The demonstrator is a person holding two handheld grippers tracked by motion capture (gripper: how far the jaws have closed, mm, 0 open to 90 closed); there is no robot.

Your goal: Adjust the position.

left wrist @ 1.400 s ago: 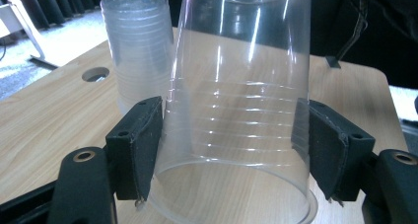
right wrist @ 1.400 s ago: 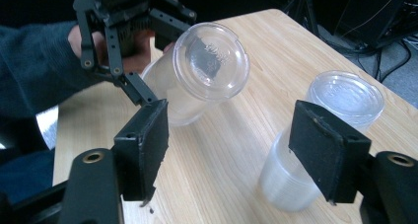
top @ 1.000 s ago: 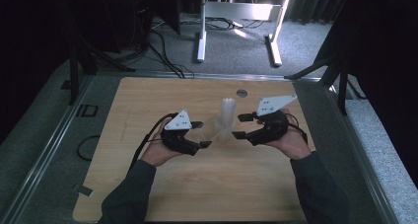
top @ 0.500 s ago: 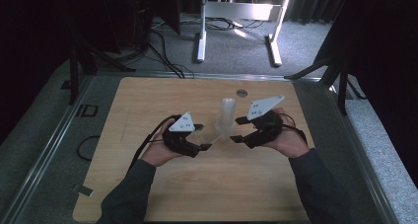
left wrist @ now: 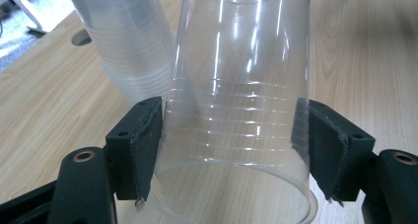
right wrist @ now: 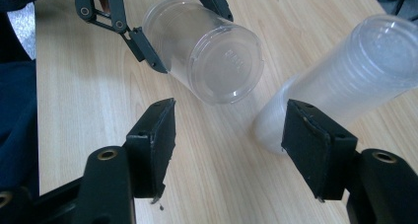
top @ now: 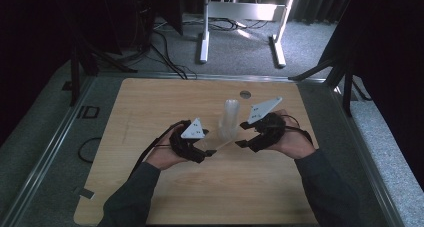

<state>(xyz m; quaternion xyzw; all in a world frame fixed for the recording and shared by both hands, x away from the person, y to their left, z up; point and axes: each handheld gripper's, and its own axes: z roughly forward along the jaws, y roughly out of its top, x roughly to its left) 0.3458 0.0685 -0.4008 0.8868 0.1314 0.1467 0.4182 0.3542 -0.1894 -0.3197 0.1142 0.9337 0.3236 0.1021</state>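
Left gripper [left wrist: 231,135] clamps a ribbed clear plastic cup [left wrist: 241,86] (glossy, tapered).

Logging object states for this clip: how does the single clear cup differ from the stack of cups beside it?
The single cup is clamped between the left hand-held gripper pads and lies tilted, base toward the right hand-held gripper; the stack of cups stands upright on the table, with no pads pressing on it. The single cup looks glass-clear; the stack looks cloudy and taller. Both are transparent ribbed plastic.
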